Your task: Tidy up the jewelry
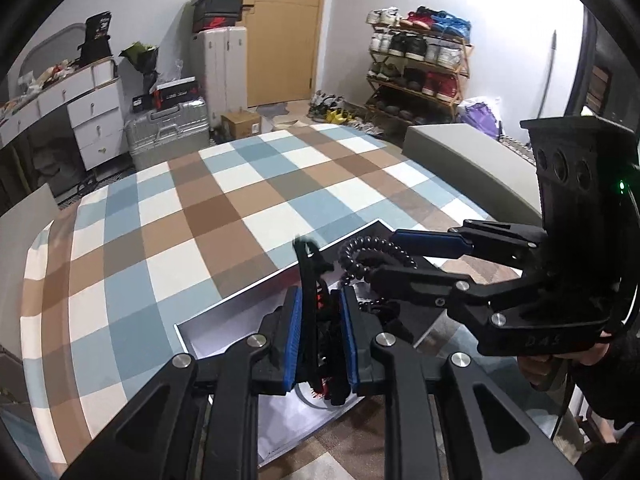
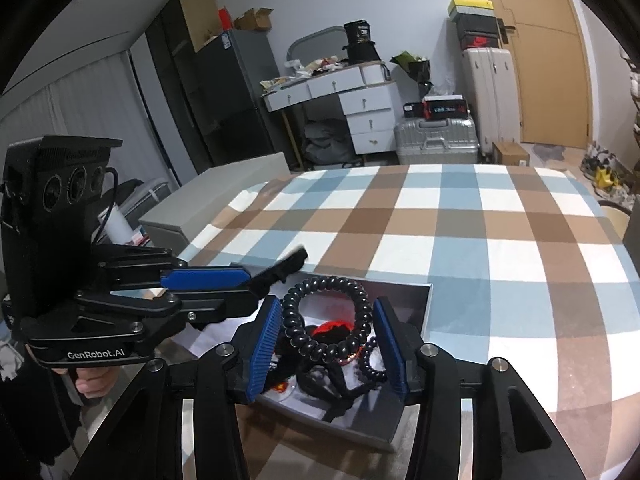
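The left gripper (image 1: 320, 320) is pinching a black clip (image 1: 310, 280) upright; the right gripper (image 2: 326, 340), open, is straddling the coil bracelet (image 2: 326, 320) above the box (image 2: 426, 304).

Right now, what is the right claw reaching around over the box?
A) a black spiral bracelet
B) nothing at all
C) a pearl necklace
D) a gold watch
A: the black spiral bracelet sits between the blue pads of the open right claw, above the white box.
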Available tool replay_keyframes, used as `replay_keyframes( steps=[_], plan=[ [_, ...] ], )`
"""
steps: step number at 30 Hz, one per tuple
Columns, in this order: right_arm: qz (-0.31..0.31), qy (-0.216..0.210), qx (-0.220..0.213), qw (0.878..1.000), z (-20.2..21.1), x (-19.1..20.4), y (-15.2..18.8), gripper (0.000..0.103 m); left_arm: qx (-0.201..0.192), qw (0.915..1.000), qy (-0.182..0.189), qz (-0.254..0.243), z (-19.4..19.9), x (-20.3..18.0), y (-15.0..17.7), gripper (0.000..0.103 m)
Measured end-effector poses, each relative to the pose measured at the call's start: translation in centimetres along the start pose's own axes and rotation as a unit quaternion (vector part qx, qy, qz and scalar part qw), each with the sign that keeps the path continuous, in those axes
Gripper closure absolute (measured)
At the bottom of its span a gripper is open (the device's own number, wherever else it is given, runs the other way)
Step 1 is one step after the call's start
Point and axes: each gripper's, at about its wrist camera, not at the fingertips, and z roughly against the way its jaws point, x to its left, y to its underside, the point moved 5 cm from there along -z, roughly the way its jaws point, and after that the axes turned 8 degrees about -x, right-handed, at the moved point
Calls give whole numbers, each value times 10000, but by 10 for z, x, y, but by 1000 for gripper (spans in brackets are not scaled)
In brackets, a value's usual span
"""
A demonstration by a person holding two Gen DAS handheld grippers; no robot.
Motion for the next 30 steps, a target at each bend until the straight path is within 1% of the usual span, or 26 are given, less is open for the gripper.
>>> replay_keyframes(
  steps=[1,2,4,5,6,7,9,11,14,19,22,23,24,25,26,27,29,30],
  plan=[
    [1,-11,59,10000,-3,-1,2,54,34,10000,-27,18,-1,1,1,79],
    [-23,27,84,10000,-4,-2,3,53,60,9999,-70,42,-2,1,1,66],
    [-130,14,59,9999,-1,-4,3,51,48,9998,-177,36,0,2,3,52],
    [-161,6,32,9999,1,-4,3,51,-3,9996,-297,25,4,3,4,52],
    [-169,-5,-4,9999,4,-4,2,48,-35,9995,-319,28,8,4,4,52],
    [-164,-8,-33,9999,7,-3,2,41,-49,9995,-301,40,10,4,4,51],
    [-148,-4,-121,9998,14,-1,0,34,-124,9992,-368,70,17,6,4,51],
    [-118,60,-204,9997,20,1,-3,34,-210,9985,-494,97,23,8,3,51],
    [-162,136,-344,9992,30,2,-7,33,-393,9972,-585,233,34,8,-1,51],
    [-111,192,-588,9980,45,10,-14,24,-686,9939,-796,328,48,3,-3,51],
    [-68,200,-654,9976,51,15,-16,23,-861,9910,-939,410,54,3,-4,51],
    [-54,195,-685,9974,53,17,-17,22,-936,9895,-1011,445,57,3,-5,49],
    [-40,207,-736,9971,56,19,-18,20,-1002,9879,-1076,485,59,4,-5,45],
    [-28,247,-820,9963,61,21,-20,13,-1077,9861,-1146,541,62,5,-6,35],
    [-20,280,-875,9958,64,22,-20,9,-1159,9840,-1219,584,64,5,-6,29],
    [-4,338,-959,9948,67,23,-21,3,-1263,9816,-1297,604,67,6,-7,27],
    [71,375,-1125,9929,75,27,-23,2,-1467,9762,-1489,572,73,6,-8,22],
    [125,374,-1197,9920,78,30,-24,1,-1558,9730,-1602,582,77,6,-9,21]
  ],
)
